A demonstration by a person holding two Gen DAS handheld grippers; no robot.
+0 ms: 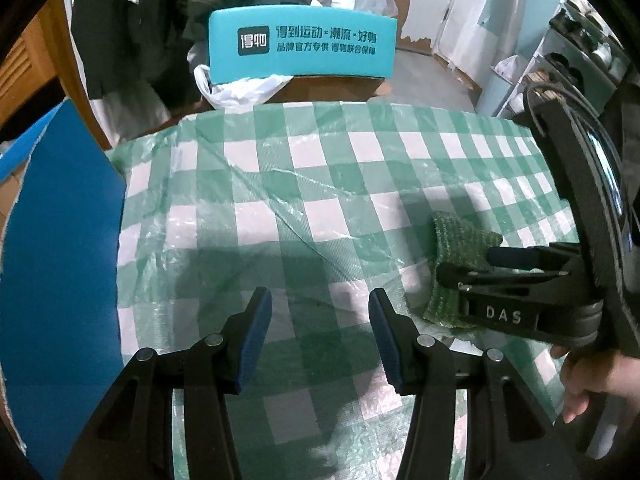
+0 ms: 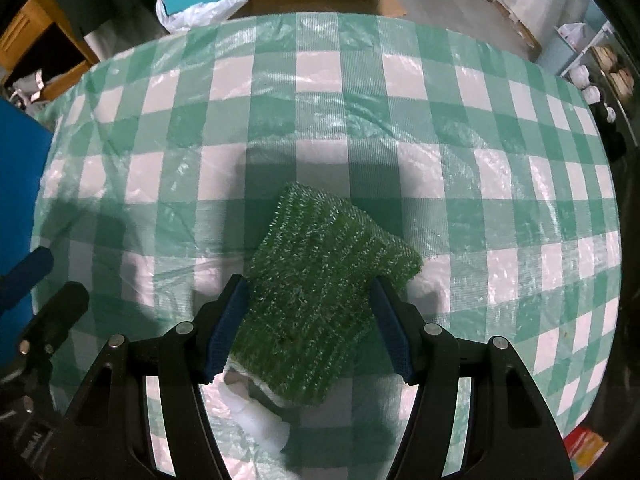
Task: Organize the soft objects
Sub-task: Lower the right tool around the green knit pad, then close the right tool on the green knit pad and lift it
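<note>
Green sponge — between right fingers.

The scouring pad lies on the table, toward its near edge and about midway between the left and right edges, turned at an angle to them. The right gripper stands around the pad, one finger at each side. The left gripper sits to the left of the pad, over the table's near part, with only cloth between its fingers. A flat board stands along the left edge. Beyond the far edge stands a box, a plastic bag before it. A shelf unit stands off the far right corner.
</note>
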